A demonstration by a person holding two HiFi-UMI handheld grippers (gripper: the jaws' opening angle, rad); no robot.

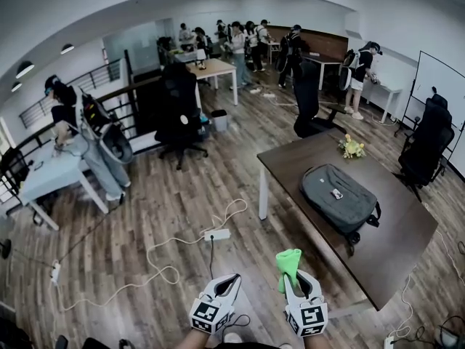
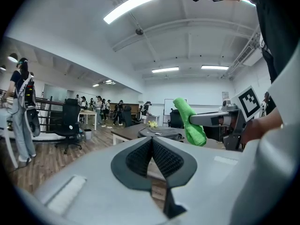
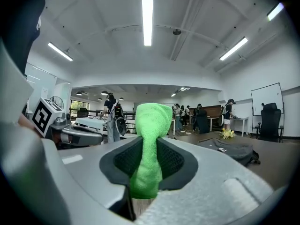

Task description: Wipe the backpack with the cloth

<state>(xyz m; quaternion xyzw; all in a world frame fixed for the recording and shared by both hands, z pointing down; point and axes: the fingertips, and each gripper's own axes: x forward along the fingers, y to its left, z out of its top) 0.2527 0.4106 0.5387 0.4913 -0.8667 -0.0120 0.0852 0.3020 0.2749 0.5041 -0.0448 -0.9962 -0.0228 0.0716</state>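
Two grippers are held low in front of the person, well short of the dark table [image 1: 290,160]. The green cloth [image 1: 288,262] is pinched upright by the right gripper [image 1: 293,276], whose jaws are clamped on its middle, with a tuft standing above them. The left gripper [image 1: 230,281] is seen with its jaws pressed together and nothing between them. The grey backpack [image 1: 340,197] lies flat on the table, well apart from both grippers. The approach looks to be the step in hand; no wiping is yet begun. Next, the cloth would need to be carried forward and rightward, then pressed onto the bag's top panel.
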